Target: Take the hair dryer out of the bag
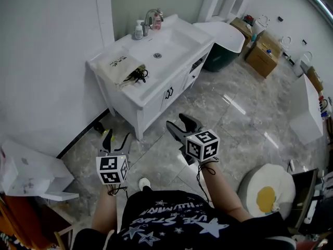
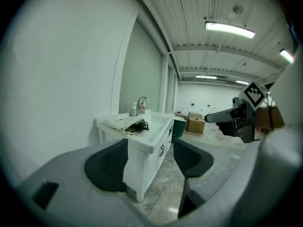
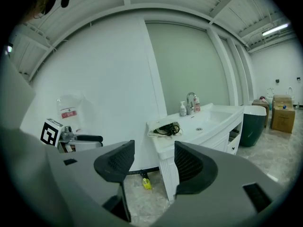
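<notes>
Both tongs stand wide open with nothing between them: left tongs (image 1: 116,139) and right tongs (image 1: 182,125), held well short of the counter (image 1: 153,87). One hair dryer (image 1: 136,75), black with a looped black cord, pokes from the mouth of one cream cloth bag (image 1: 117,64) with dark print. The bag lies flat on the white counter's near end, at 12 o'clock from the left tongs. At 1 o'clock from the bag, two bottles (image 1: 138,31) stand beside one faucet (image 1: 151,13). Two cardboard boxes (image 1: 263,56) sit on the floor at 2 o'clock from the right tongs.
</notes>
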